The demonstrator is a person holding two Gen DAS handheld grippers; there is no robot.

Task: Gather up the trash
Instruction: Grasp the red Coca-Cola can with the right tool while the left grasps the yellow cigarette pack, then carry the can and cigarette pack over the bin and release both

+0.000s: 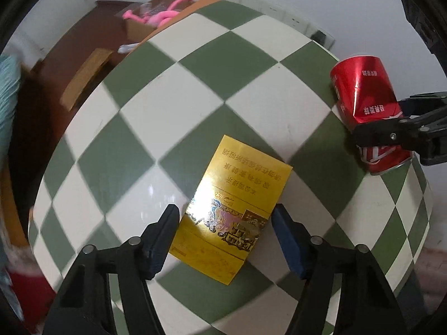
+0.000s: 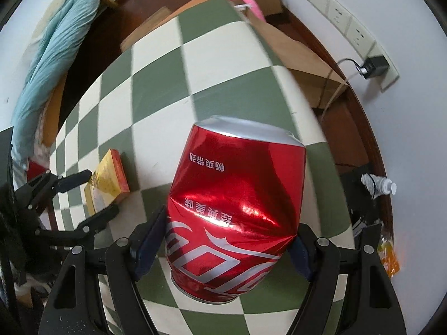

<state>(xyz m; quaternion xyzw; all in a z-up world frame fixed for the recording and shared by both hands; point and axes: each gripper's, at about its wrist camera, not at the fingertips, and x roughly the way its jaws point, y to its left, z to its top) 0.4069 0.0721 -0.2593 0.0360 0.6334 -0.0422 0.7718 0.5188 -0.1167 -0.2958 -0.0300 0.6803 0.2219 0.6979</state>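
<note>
A flat yellow cigarette box (image 1: pixel 229 209) lies on the green-and-white checkered table (image 1: pixel 195 83). My left gripper (image 1: pixel 225 217) is open, its fingers on either side of the box's near half. A dented red cola can (image 2: pixel 234 212) is on the table's right side. My right gripper (image 2: pixel 229 240) is shut on the can, its pads pressing the dented sides. In the left wrist view the can (image 1: pixel 366 106) and the right gripper (image 1: pixel 385 134) are at the far right. In the right wrist view the yellow box (image 2: pixel 109 178) sits between the left gripper's fingers (image 2: pixel 75 180).
Cardboard boxes (image 1: pixel 86 78) and a pink toy (image 1: pixel 162 14) lie on the brown floor beyond the table. A light blue bundle (image 2: pixel 56 55) is at the left. A plastic bottle (image 2: pixel 380 185) and an orange wrapper (image 2: pixel 388 256) lie in a dark bag right of the table. Wall sockets (image 2: pixel 340 16) are behind.
</note>
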